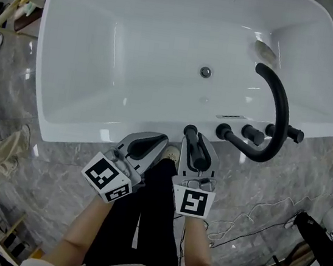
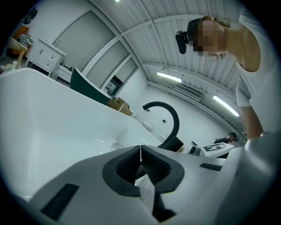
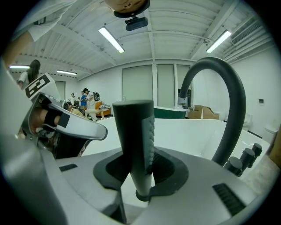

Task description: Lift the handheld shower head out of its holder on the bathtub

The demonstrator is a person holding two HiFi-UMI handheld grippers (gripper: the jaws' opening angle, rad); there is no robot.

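The left gripper (image 2: 140, 154) has its jaws pressed together on nothing and sits just beside its partner, near the bathtub (image 1: 75, 129) rim. To its right, the right gripper (image 3: 137, 165) is clamped on the handheld shower head (image 3: 133, 132). The dark upright stem stands between the pads and rises above them, its foot apparently in the holder (image 3: 142, 194) just below the jaws. It looks rigid, fairly light and smooth, so the ribbed mid-stem seems the surest hold, and a straight upward pull should free it. Further right curves the spout (image 3: 228, 101).
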